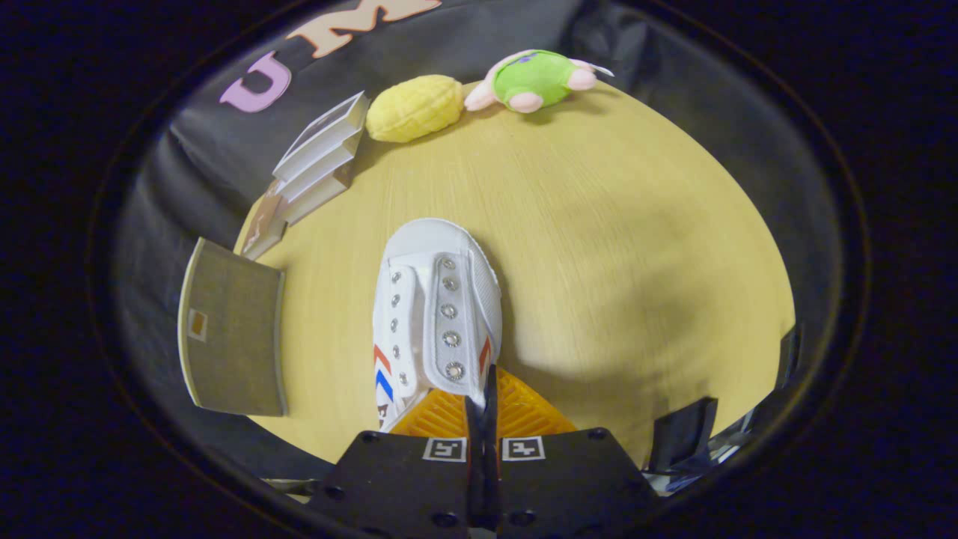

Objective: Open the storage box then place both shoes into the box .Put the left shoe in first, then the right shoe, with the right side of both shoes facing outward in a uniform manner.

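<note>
- Gripper (483, 397): fingers drawn close together, pinching a thin part of the shoe (438, 314) at its near end, apparently the tongue or collar edge by the lowest eyelets.
- Shoe: white, with red and blue chevrons on the sides; toe pointing away, lying or hanging just ahead of the fingers over the table (636, 247). Cannot tell whether lifted clear or resting on the wood.
- Which shoe of the pair: not determinable from this angle; second shoe not located.
- Box (314, 161): far left, at the table's edge, white stepped walls showing; appears open, though not certain.
- Grey panel (232, 329): left of the shoe, overhanging the table's edge, well short of the box; possibly a lid, unconfirmed.
- Two soft toys at the far side: yellow toy (415, 107) just right of the box, green toy (535, 78) further right.
- Judged stage: shoe gripped, carry to the box pending.
- Risk: hold is on a thin flap only; shoe's weight hanging ahead of the fingers could pull it free or let it swing during the carry.
- Risk: swinging could turn the shoe, leaving the wrong side facing outward in the box.
- Risk: path leftward runs near the panel; a low carry could catch its edge.
- Risk: toe-first entry could strike the box wall and shove the box off the edge.
- Risk: order error if this is the right shoe.
</note>
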`<state>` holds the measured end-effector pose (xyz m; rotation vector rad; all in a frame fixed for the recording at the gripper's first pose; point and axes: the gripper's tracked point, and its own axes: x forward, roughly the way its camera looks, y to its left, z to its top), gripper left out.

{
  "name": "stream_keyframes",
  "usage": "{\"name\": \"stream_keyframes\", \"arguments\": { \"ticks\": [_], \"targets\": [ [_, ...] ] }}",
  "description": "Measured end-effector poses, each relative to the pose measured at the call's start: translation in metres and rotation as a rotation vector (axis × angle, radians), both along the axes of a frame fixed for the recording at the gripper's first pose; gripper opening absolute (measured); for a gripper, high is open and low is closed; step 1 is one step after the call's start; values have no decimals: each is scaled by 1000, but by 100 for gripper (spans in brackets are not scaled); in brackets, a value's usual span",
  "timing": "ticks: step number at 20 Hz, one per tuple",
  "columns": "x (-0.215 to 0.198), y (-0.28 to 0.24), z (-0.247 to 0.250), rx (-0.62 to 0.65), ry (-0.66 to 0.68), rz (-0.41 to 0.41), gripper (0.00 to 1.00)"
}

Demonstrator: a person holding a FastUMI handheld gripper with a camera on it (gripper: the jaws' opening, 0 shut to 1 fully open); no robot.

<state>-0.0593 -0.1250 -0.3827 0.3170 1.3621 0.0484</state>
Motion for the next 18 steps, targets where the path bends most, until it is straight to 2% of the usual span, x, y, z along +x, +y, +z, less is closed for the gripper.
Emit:
{"name": "stream_keyframes", "arguments": {
  "ticks": [4,18],
  "targets": [
    [2,27,34,29,-30,-37,4],
    [17,191,150,151,-149,-9,4]
  ]
}}
